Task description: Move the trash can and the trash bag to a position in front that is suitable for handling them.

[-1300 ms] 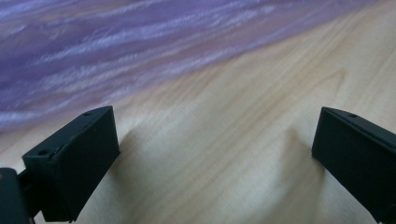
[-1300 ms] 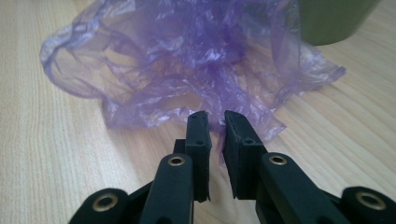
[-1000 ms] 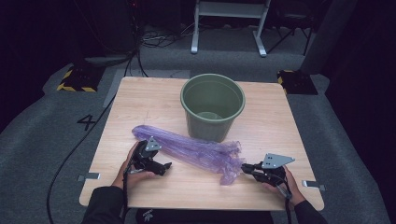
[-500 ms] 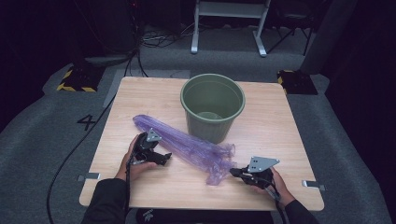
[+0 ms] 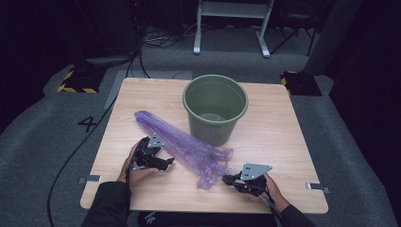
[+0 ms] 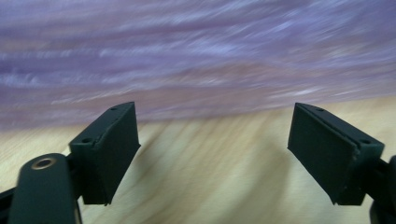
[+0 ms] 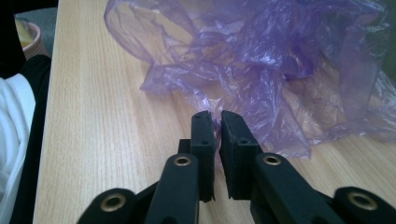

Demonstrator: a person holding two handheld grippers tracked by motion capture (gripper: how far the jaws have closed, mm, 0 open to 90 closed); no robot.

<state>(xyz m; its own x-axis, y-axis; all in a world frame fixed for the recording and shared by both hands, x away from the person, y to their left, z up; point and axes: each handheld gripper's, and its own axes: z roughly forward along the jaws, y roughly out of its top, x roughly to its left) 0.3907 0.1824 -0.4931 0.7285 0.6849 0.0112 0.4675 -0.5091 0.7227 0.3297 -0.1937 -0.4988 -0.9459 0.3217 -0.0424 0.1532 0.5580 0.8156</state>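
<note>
— Where do we find the bin?
— The bin point(image 5: 215, 108) stands on the table point(image 5: 283, 142), toward its far edge and near the middle.

— And the bag?
— We see the bag point(image 5: 189, 149) lying on the table in front of the bin, slanting from far left to near right, and it touches the bin's near side.

— The hands?
— The left gripper point(image 5: 163, 163) sits just beside the bag's near edge, left of the middle. The right gripper point(image 5: 228, 179) is at the bag's near right end, close to the table's near edge. In the right gripper view the bag point(image 7: 261, 70) lies right in front of the right gripper point(image 7: 217, 119).
</note>
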